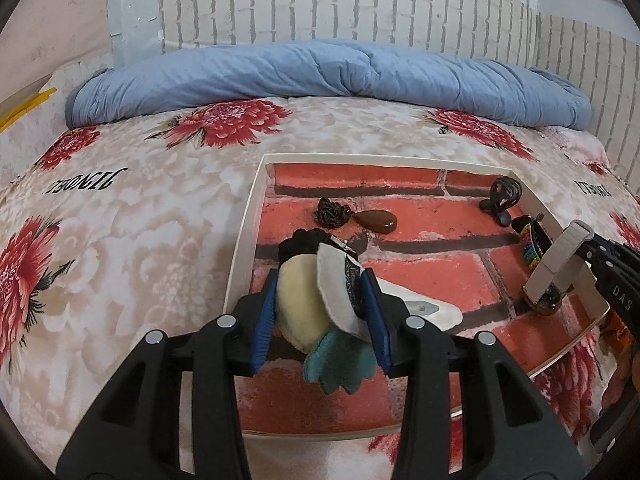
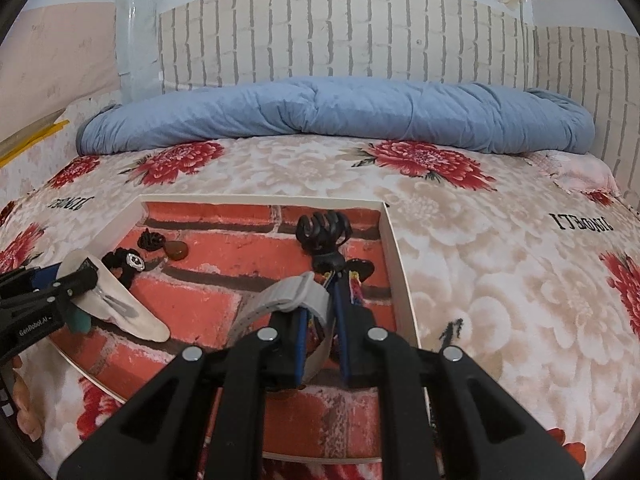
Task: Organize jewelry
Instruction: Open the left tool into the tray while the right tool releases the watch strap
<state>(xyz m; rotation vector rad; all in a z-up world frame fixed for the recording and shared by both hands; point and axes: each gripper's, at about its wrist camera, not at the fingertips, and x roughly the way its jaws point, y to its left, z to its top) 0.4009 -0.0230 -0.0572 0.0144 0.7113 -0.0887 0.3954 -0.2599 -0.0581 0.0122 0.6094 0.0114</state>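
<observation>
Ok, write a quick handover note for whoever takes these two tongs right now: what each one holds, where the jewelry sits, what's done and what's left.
Left tongs: shut on a felt ornament of cream, white and teal pieces, over the tray's left side.
Right tongs: shut on a grey strap, near the tray's right wall.
In the tray: brown teardrop pendant with dark chain, black claw clip, multicoloured beaded piece, white hair clip.
Done: nothing visibly sorted.
Left: place both held items, then arrange the rest.
</observation>
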